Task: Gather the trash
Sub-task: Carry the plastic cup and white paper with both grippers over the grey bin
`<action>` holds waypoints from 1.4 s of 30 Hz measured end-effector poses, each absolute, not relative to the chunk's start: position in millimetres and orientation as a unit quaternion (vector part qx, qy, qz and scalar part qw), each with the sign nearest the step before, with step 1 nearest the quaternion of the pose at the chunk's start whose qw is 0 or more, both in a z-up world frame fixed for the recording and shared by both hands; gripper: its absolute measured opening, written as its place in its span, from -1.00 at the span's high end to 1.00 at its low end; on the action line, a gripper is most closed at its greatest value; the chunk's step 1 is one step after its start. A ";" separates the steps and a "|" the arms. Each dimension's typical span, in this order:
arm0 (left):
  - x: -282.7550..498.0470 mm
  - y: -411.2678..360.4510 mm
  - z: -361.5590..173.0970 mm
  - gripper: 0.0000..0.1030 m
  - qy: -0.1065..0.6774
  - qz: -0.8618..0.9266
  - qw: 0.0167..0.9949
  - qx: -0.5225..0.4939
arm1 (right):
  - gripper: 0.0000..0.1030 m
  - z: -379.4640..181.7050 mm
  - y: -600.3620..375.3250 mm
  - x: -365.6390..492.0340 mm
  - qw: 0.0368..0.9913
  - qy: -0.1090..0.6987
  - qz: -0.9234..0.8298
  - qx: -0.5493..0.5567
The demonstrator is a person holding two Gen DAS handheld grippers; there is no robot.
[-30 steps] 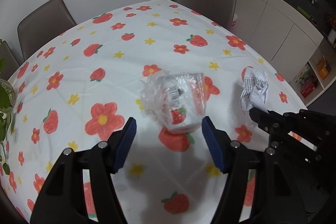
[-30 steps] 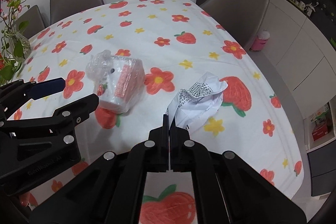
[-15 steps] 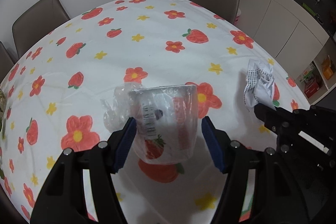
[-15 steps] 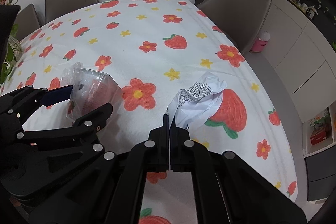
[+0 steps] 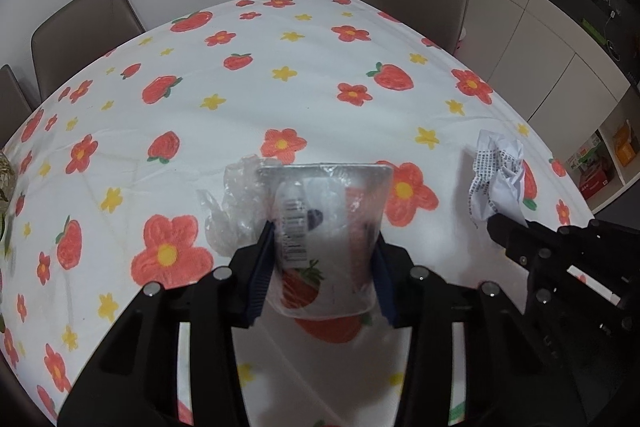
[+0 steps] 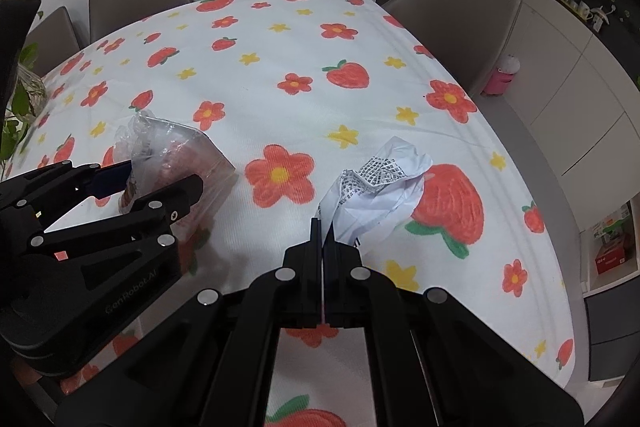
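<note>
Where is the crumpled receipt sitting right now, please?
The crumpled receipt lies on the tablecloth just ahead of the right gripper, overlapping a printed strawberry, right of the plastic cup.

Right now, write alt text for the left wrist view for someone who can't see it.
The left tongs are closed on a clear plastic cup wrapped in crinkled film, above a white tablecloth printed with red flowers and strawberries. To the right, the right tongs pinch the edge of a crumpled paper receipt. Grey chairs stand behind.
</note>
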State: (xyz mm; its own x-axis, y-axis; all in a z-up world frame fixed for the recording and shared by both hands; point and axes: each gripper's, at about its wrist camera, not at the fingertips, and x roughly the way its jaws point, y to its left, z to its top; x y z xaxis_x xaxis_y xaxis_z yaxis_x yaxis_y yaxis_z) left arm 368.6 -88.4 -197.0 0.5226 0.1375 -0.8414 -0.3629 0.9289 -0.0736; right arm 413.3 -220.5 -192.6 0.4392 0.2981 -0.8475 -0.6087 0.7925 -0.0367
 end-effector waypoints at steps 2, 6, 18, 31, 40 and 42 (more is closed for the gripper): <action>362.7 -87.2 -192.2 0.14 0.463 0.145 0.866 -0.120 | 1.00 -189.3 -220.5 408.6 0.832 0.453 0.272 -0.169; 348.4 -87.6 -181.6 0.14 0.455 0.141 0.872 -0.113 | 1.00 -181.0 -223.5 395.3 0.838 0.448 0.266 -0.163; 303.0 -127.9 -158.9 0.14 0.440 0.065 0.892 -0.075 | 1.00 -162.7 -268.0 330.7 0.862 0.442 0.205 -0.135; 275.5 -261.3 -154.7 0.14 0.442 -0.097 0.892 0.012 | 1.00 -152.9 -394.9 257.6 0.892 0.446 0.046 -0.053; 248.7 -381.3 -156.3 0.14 0.441 -0.193 0.874 0.064 | 1.00 -154.9 -507.9 198.1 0.892 0.447 -0.067 0.009; 239.6 -409.2 -160.4 0.14 0.444 -0.209 0.868 0.074 | 1.00 -159.7 -534.1 181.3 0.888 0.451 -0.084 0.020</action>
State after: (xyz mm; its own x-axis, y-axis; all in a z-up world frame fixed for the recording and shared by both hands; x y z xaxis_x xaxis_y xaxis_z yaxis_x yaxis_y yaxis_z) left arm 239.6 -409.2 -160.4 0.5191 -0.2972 -0.8014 0.4282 0.9019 -0.0571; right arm 181.3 -534.1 -159.7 0.5796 -0.1312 -0.8043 0.1676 0.9850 -0.0400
